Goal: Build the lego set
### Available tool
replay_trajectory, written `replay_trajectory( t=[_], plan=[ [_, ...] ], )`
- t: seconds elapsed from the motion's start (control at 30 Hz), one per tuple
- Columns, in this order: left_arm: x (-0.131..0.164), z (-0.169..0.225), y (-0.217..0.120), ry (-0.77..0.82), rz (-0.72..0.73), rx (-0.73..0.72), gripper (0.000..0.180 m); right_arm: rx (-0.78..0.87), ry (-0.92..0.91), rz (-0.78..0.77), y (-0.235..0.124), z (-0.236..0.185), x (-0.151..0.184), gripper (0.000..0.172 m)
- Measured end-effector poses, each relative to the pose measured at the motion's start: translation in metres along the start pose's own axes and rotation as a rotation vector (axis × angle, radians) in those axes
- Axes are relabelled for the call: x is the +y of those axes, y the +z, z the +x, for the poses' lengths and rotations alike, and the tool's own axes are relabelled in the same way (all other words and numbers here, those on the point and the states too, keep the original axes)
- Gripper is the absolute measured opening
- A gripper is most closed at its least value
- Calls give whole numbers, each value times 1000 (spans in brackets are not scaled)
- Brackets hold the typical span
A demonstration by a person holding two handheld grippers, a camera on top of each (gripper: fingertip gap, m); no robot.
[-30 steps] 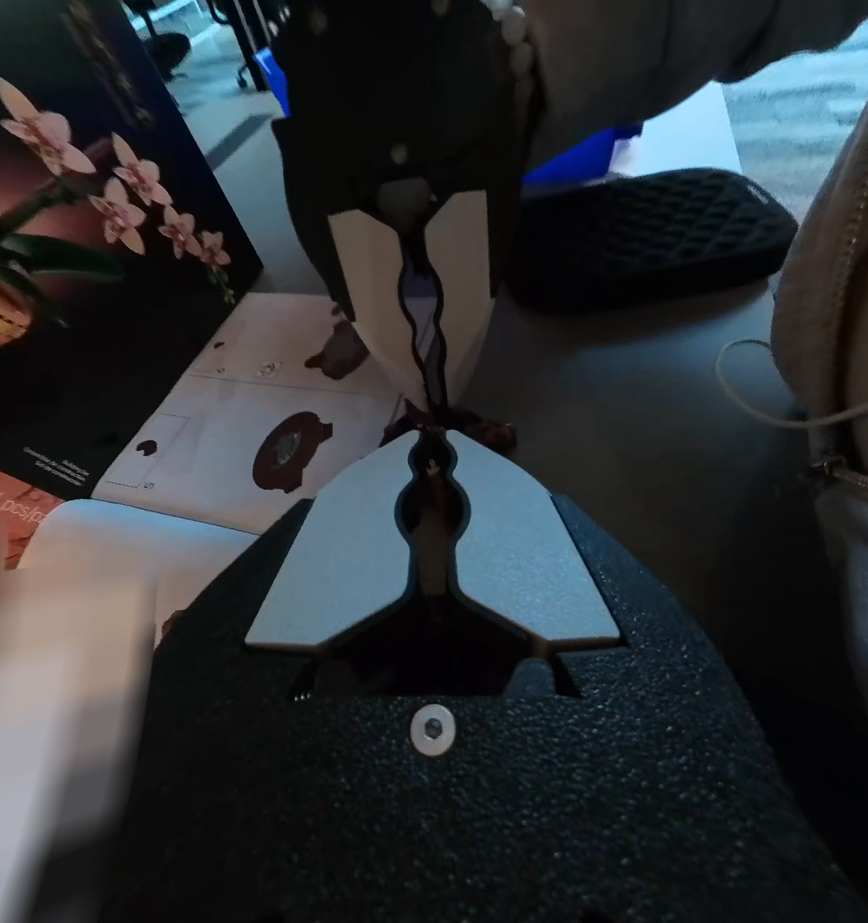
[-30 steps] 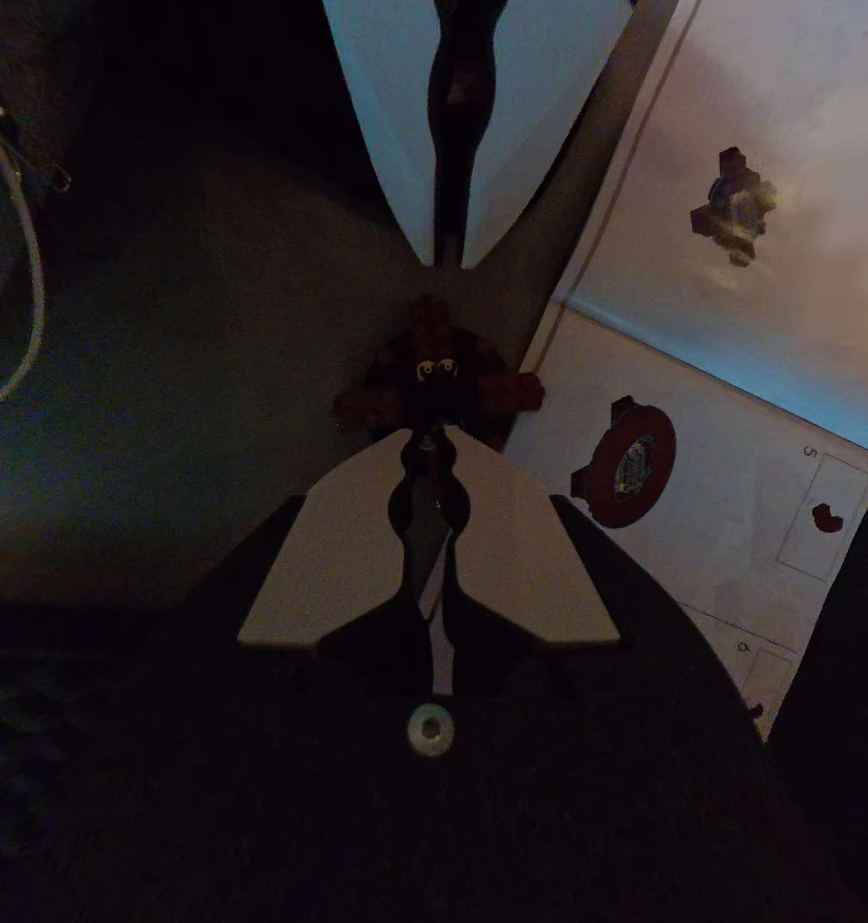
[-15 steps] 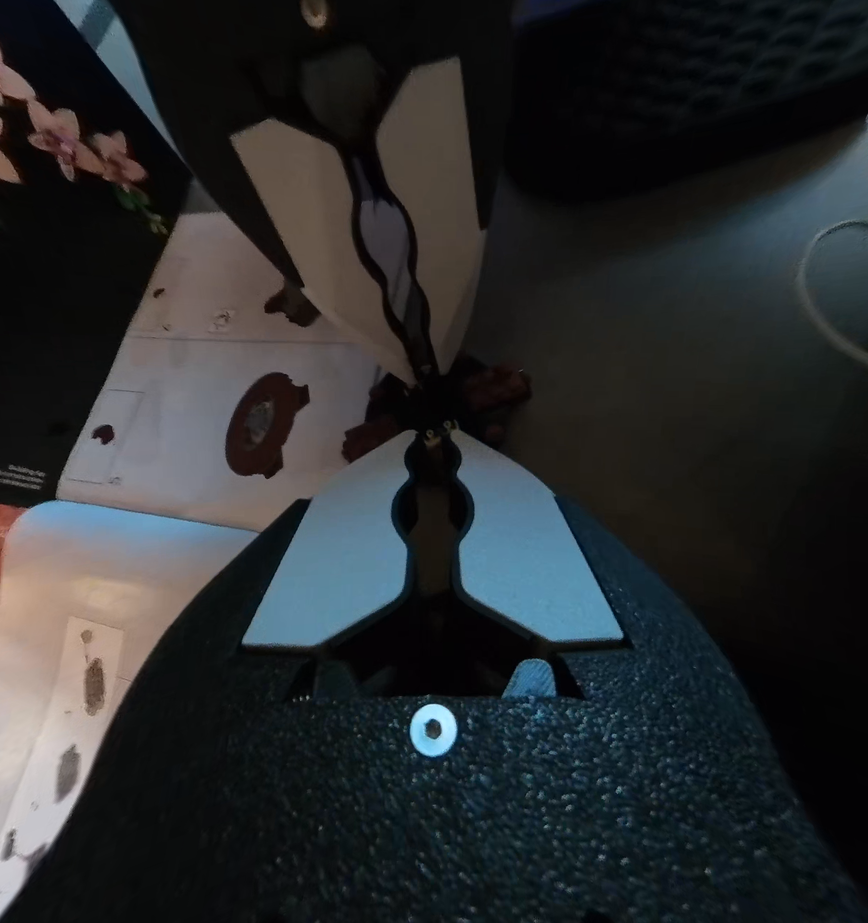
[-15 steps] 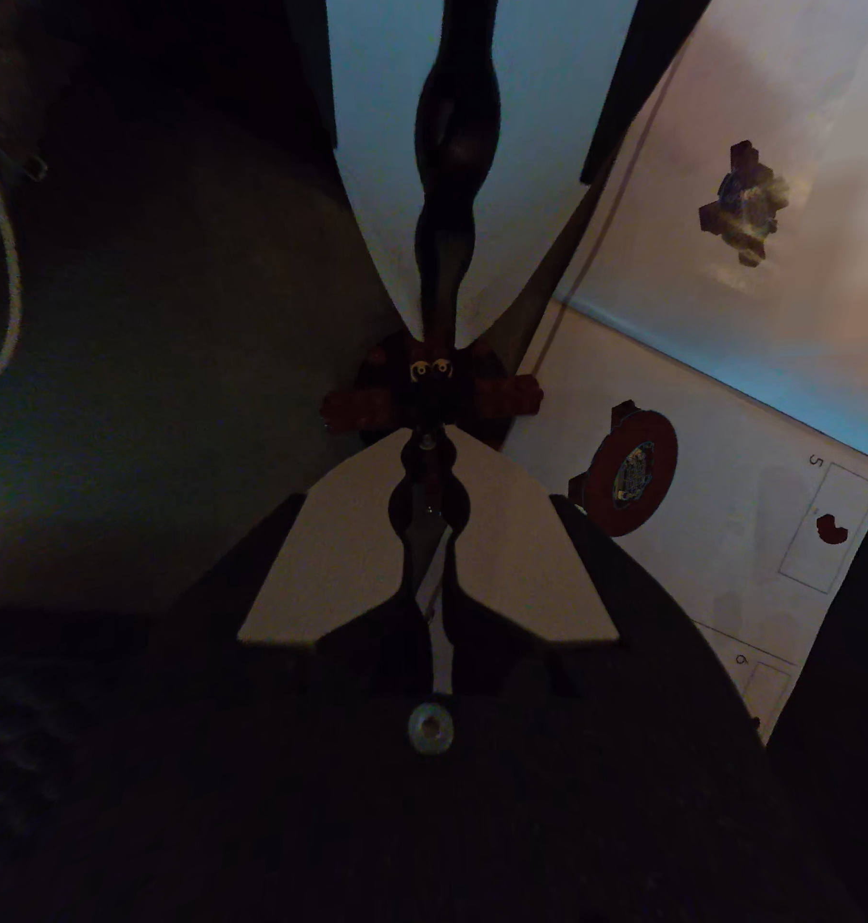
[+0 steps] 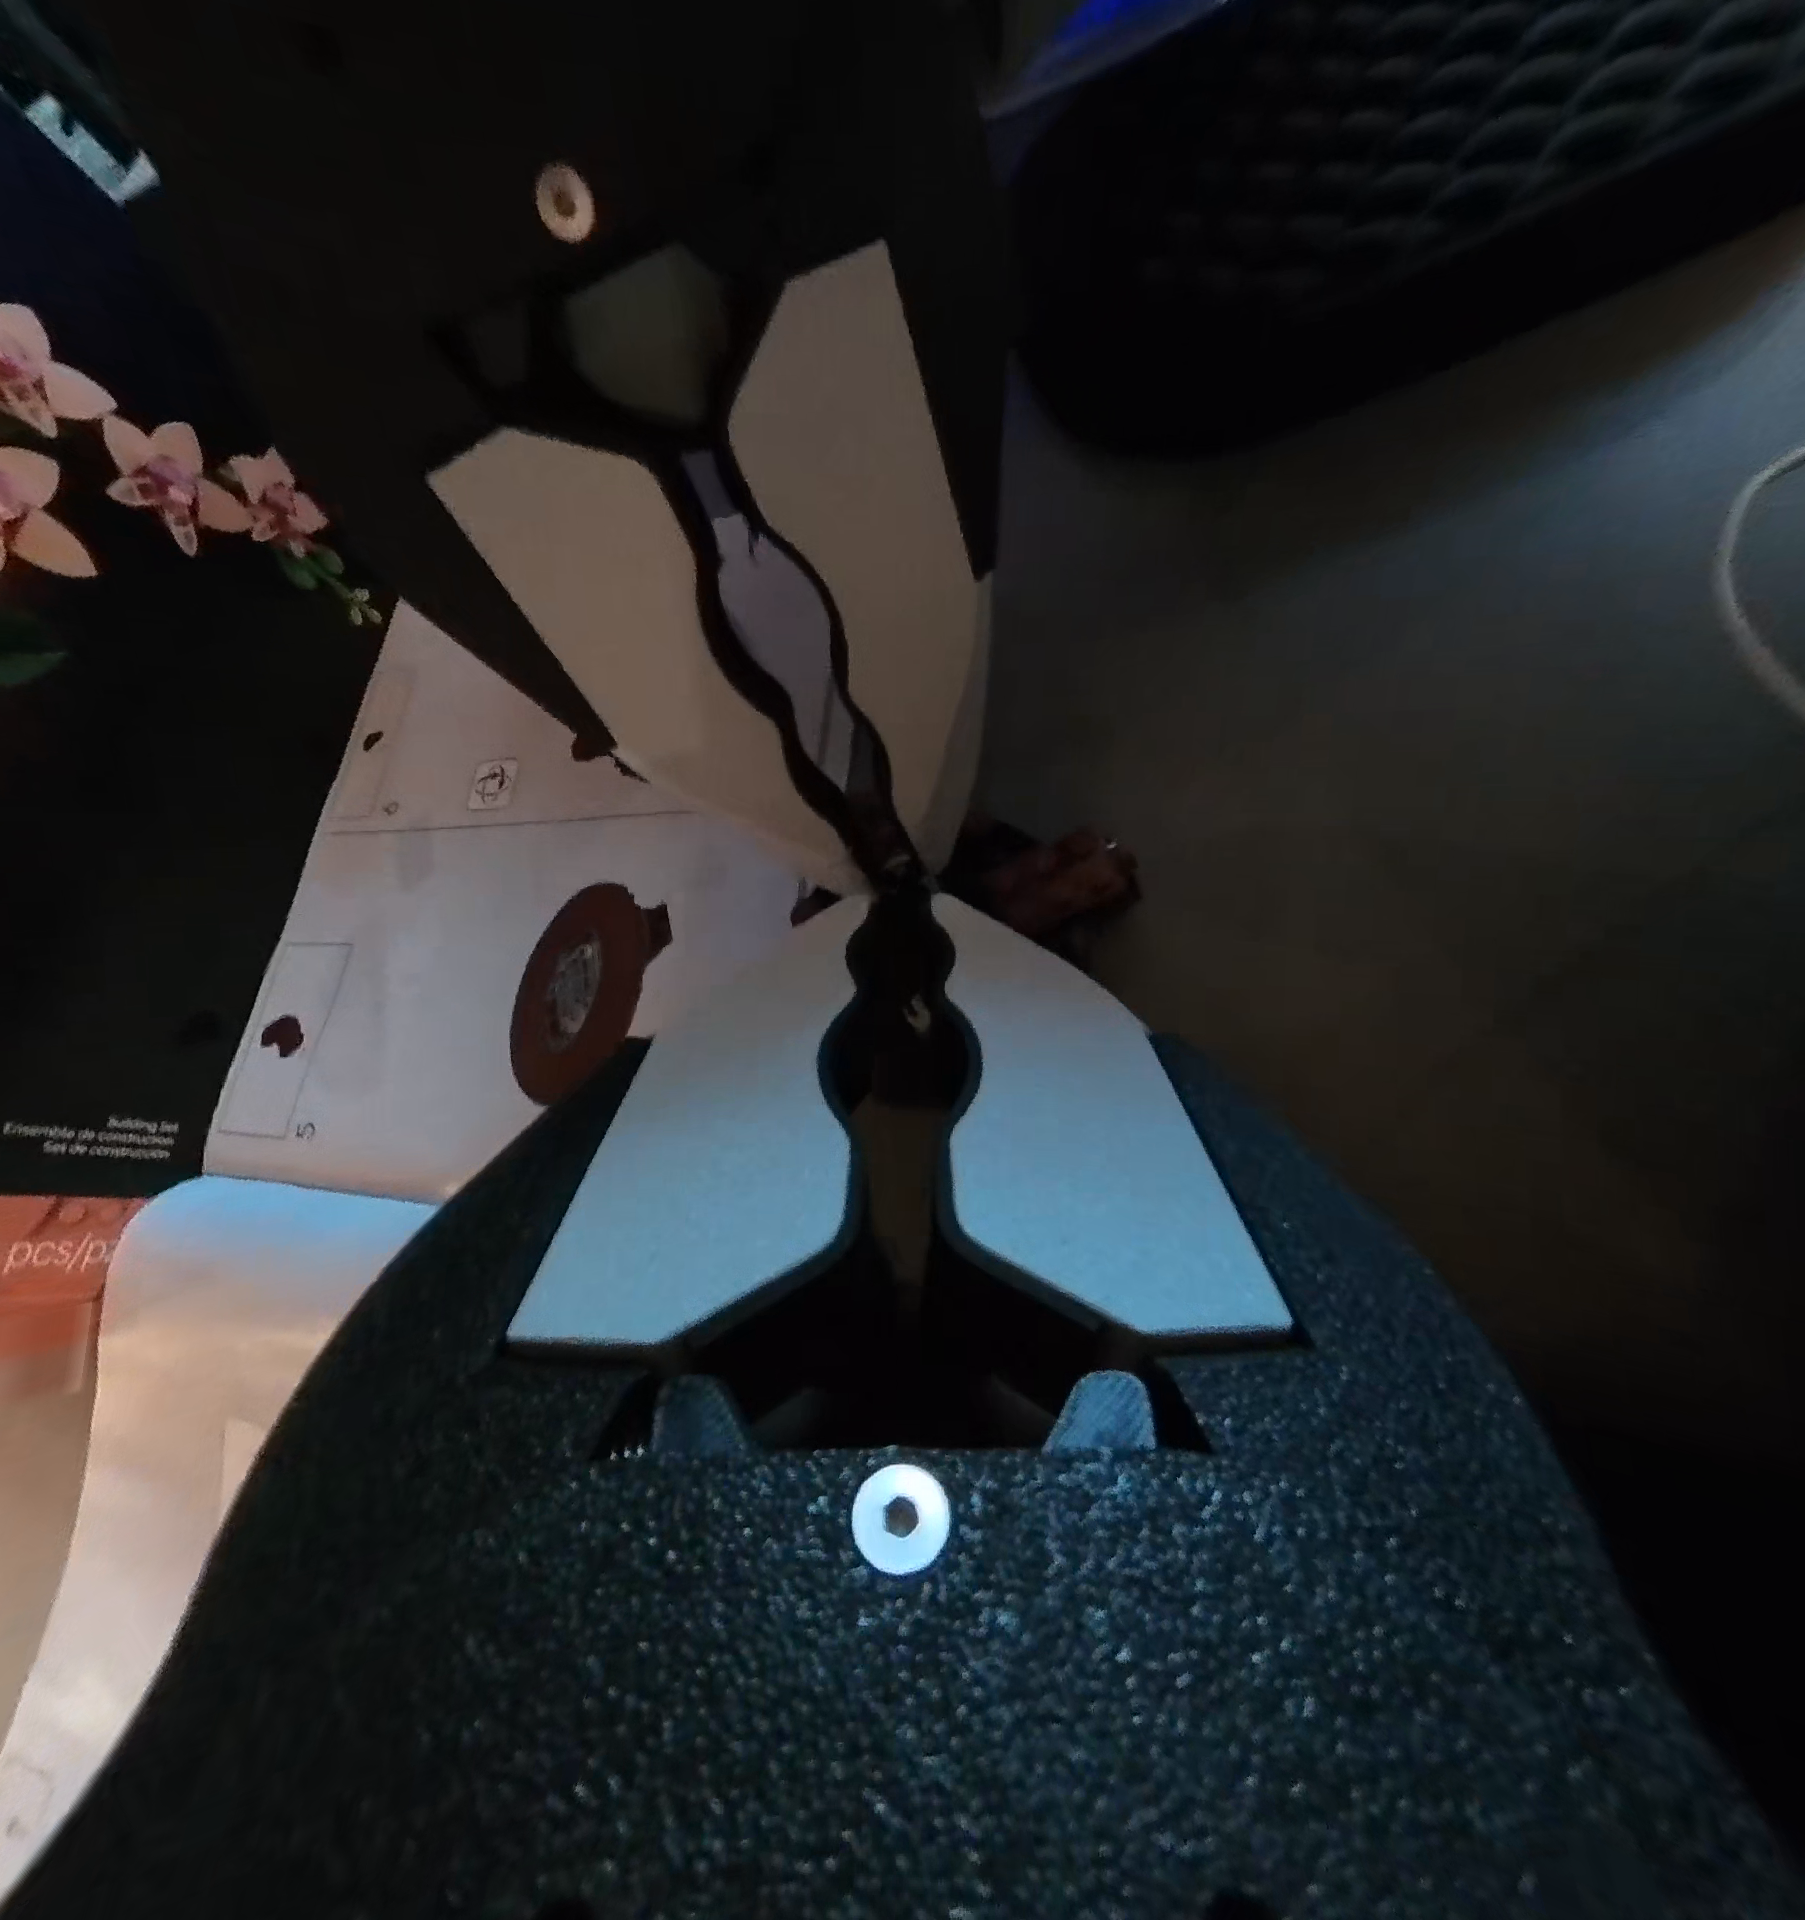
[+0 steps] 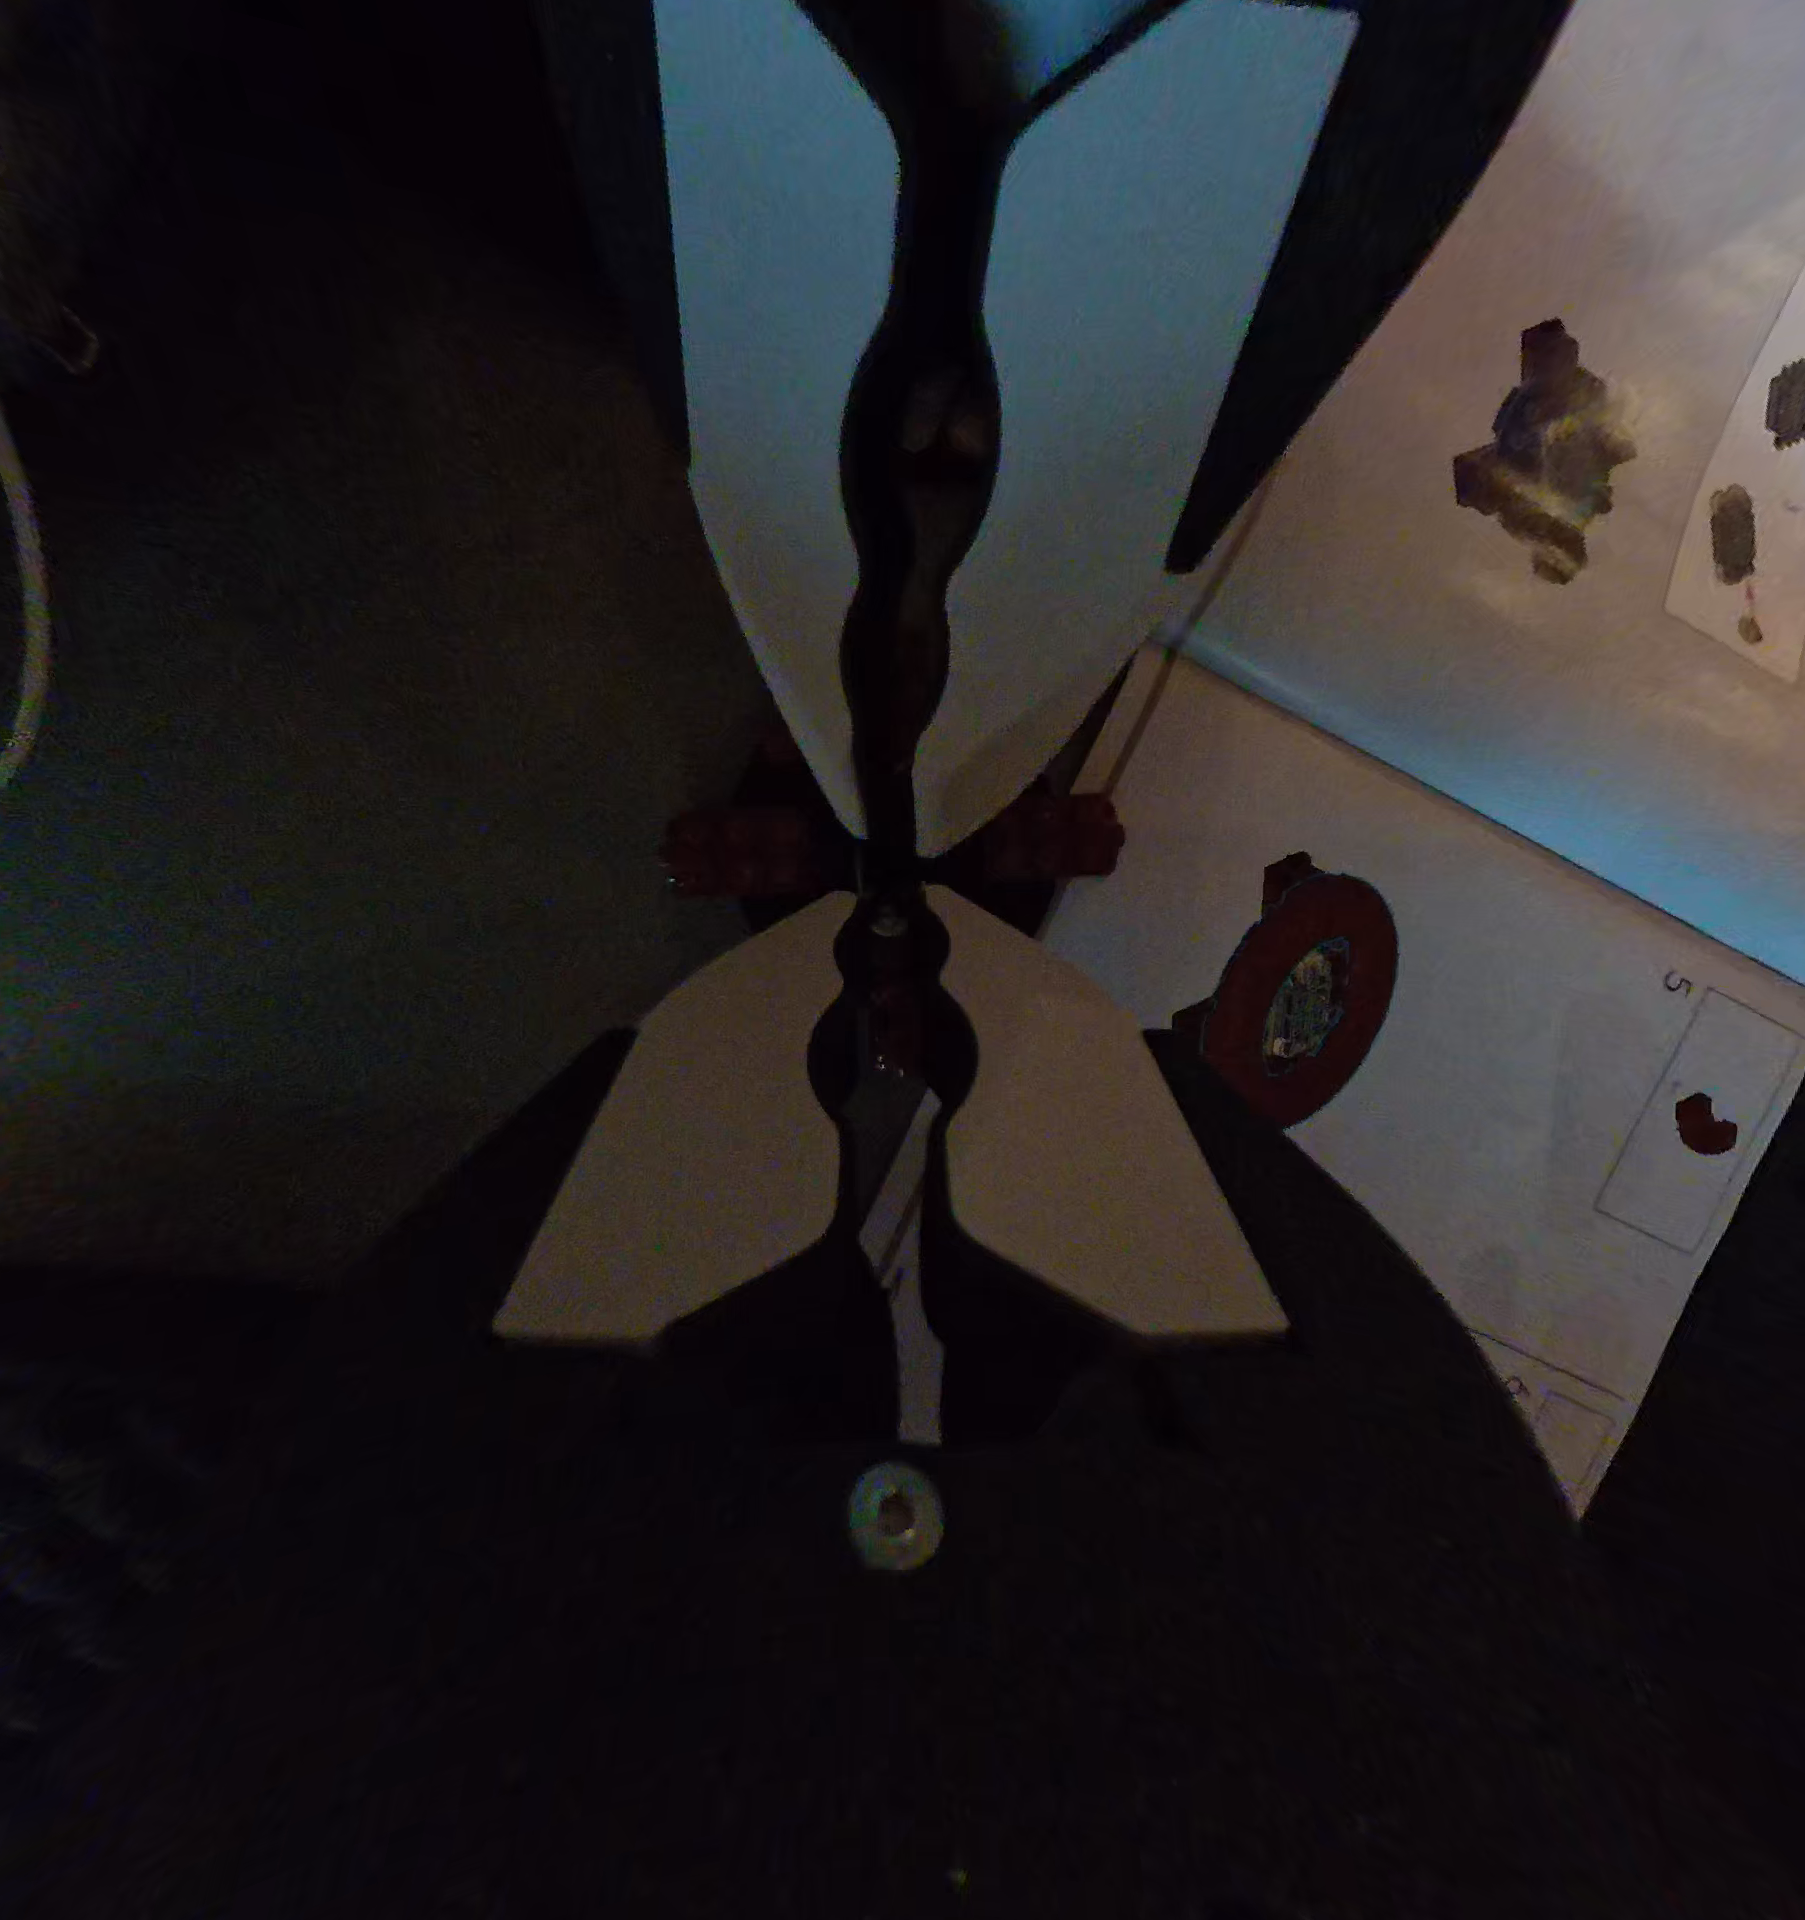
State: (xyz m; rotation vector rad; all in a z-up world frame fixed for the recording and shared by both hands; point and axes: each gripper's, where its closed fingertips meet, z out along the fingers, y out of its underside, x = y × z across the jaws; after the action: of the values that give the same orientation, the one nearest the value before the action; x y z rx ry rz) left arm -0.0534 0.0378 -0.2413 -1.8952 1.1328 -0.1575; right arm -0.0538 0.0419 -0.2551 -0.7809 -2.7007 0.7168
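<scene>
Left gripper: we see the left gripper (image 5: 893, 914) drawn narrow, only a slim dark slit between its pale fingers (image 5: 732, 1164); we cannot tell whether anything is pinched there.
Right gripper: the right gripper (image 6: 885, 914) is just as narrow, and a small part (image 6: 882, 920) with a pale glint sits between its tips, apparently pinched (the light is poor).
Meeting point: both grippers point at each other, tip almost against tip, directly over the middle of the dark red brick assembly (image 6: 742, 842).
Where it lies: the brick assembly rests on the dark grey table (image 5: 1397, 831), just beside the edge of the open instruction booklet (image 6: 1449, 935).
Long axis: its studded arms stick out to either side of the fingertips, crosswise to both pairs of fingers.
Nearer hand: we judge neither nearer; both sets of tips are at its centre.
Around: a dark box (image 5: 98, 831) printed with orchids stands past the booklet, a black quilted pad (image 5: 1397, 208) lies farther back, and a pale cord (image 5: 1750, 582) loops at the table's edge.
</scene>
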Motion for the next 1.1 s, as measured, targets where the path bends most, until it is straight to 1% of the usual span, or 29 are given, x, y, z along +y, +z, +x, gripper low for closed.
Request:
replay_trajectory(
  t=[0.1, 0.23, 0.3, 0.4, 0.53, 0.6, 0.67, 0.7, 0.77, 0.8, 0.9, 1.0, 1.1],
  plan=[
    [-3, 1, 2, 2, 11, 21, 2, -1, -6, 0, 0, 0, 0, 4],
    [3, 6, 8, 6, -46, 67, 0, -1, -15, -7, 1, 0, 0, 4],
    [6, 10, 9, -16, -73, 105, 0, -3, -10, -7, 1, 0, 0, 5],
    [6, 9, 9, -65, -73, 132, 0, 4, -4, 2, 1, 1, 0, 4],
    [7, 9, 9, -57, -75, 119, 0, 11, 7, 4, 1, 1, -1, 5],
    [7, 9, 9, -47, -73, 105, 0, 10, 43, 17, 0, 0, 0, 6],
    [7, 9, 9, -46, -73, 101, 0, 17, 101, 76, -7, 1, -2, 8],
    [7, 9, 9, -46, -72, 101, 0, 25, 142, 117, -12, 2, -3, 7],
    [7, 9, 9, -50, -71, 103, 0, 27, 223, 188, -19, 1, -7, 0],
    [7, 9, 9, -51, -71, 104, 0, 37, 252, 206, -19, 1, -8, 0],
    [7, 9, 9, -52, -71, 104, 0, 48, 291, 211, -12, -2, -8, 0],
    [7, 9, 9, -51, -69, 105, 0, 48, 330, 152, -3, -1, 4, 0],
    [4, 8, 5, -54, -42, 104, 0, 31, 339, 170, -2, -3, 3, 0]
  ],
)
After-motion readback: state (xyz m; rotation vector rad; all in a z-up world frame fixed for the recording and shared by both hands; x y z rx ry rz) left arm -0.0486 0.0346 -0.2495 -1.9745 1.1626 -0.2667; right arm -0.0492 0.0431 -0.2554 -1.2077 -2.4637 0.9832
